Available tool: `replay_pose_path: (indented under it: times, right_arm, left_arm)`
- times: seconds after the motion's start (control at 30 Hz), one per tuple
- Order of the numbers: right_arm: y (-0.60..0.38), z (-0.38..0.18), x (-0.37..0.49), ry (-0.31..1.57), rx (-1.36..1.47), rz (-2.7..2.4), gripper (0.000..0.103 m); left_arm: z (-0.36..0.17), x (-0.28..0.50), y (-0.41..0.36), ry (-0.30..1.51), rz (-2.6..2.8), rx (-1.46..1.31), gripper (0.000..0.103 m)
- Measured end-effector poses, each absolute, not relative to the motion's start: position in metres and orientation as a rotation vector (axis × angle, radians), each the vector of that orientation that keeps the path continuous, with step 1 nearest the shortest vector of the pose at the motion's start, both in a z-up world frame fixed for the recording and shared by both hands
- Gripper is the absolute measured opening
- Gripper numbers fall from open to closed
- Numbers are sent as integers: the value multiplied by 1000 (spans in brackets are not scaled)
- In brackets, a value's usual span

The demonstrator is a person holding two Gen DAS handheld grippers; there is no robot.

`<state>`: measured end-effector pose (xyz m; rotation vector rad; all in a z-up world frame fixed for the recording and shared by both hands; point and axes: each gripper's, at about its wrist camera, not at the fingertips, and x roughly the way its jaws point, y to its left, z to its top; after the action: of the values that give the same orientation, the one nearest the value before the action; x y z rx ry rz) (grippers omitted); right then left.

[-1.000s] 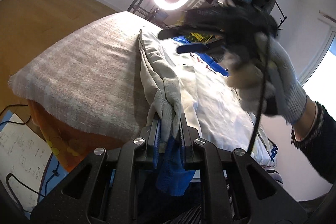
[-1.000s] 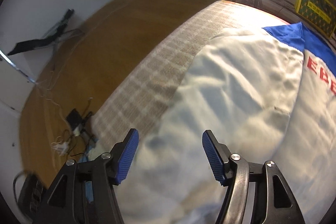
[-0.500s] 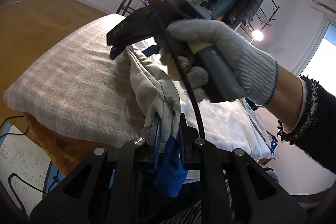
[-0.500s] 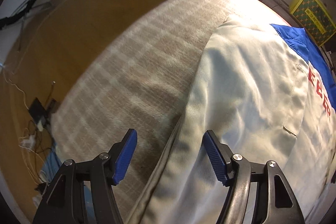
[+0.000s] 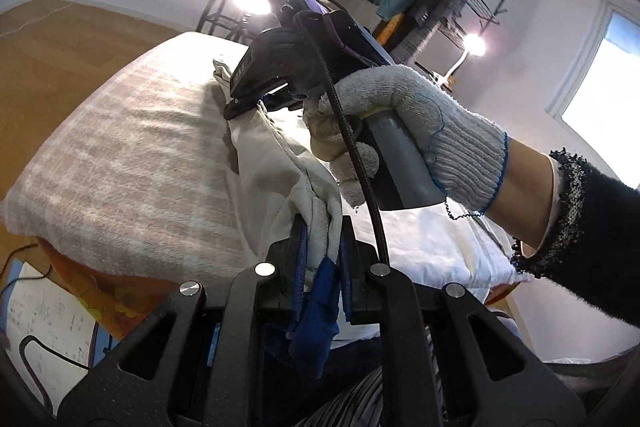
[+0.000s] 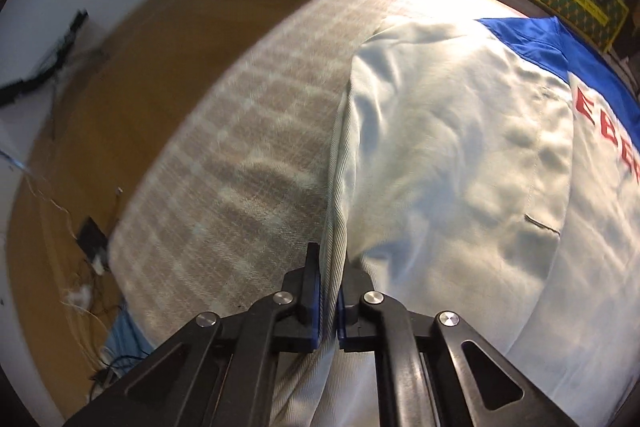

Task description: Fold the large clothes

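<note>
You are clamping both the left gripper and the right gripper, its jaws just closing, on the white jacket's ribbed hem on the checked blanket; lifting unevenly risks slipping that thin hold.

Raised bed or padded surface, covered by a beige-and-white checked woven blanket spreading left of the right claw. Directly on it, ahead and right of that claw: a pale cream jacket with blue yoke and red lettering.
</note>
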<state>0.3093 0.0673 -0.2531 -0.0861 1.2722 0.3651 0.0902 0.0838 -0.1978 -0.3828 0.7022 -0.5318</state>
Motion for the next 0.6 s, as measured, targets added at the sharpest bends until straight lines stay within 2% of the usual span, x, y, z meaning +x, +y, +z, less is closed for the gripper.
replay_pose_path:
  times: [0.43, 0.6]
  right_arm:
    - [-62, -216, 274, 1074, 357, 420, 2]
    - [-129, -228, 242, 1019, 548, 360, 2]
  left_arm:
    - [-177, 73, 23, 730, -627, -216, 12]
    - [-175, 62, -9, 747, -684, -126, 12]
